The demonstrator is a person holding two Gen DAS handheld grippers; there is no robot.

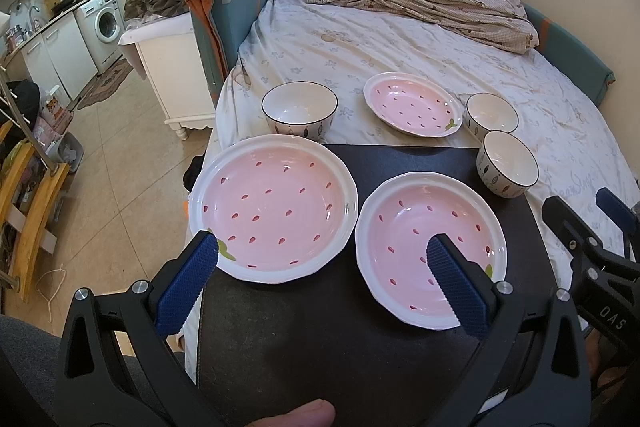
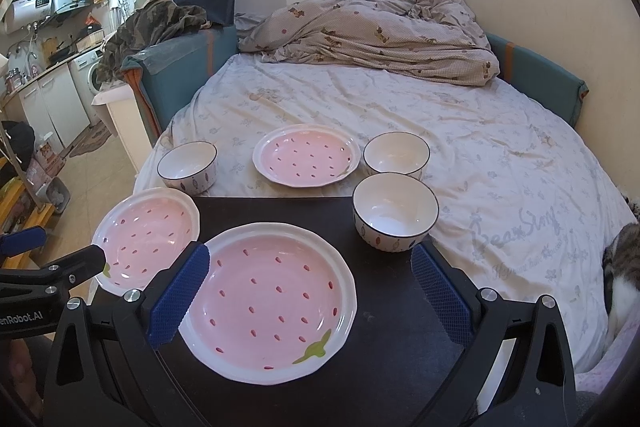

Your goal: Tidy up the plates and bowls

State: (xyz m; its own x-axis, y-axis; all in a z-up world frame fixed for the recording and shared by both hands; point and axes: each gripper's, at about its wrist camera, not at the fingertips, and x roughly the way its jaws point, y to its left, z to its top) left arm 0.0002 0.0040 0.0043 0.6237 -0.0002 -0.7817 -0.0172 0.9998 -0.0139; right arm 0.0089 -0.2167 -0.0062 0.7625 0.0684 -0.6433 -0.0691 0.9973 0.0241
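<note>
- Plates: two pink strawberry plates, left plate (image 1: pixel 274 207) and right plate (image 2: pixel 268 301), lie side by side on the black table (image 2: pixel 392 307); a third plate (image 2: pixel 306 155) lies on the bed sheet (image 2: pixel 500 147).
- Bowls: one bowl (image 2: pixel 394 211) stands at the table's far right corner; two more (image 1: pixel 300 109) (image 2: pixel 396 153) flank the third plate on the sheet.
- Left gripper (image 1: pixel 322 255): jaws apart, holding nothing, above both plates.
- Right gripper (image 2: pixel 310 263): jaws apart, empty, straddling the right plate.

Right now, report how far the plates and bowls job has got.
Nothing is stacked yet. Three plates lie apart: two on the black board, at and, one on the bed. Three bowls stand separately. Left gripper and right gripper are open, empty. All grouping remains.
</note>
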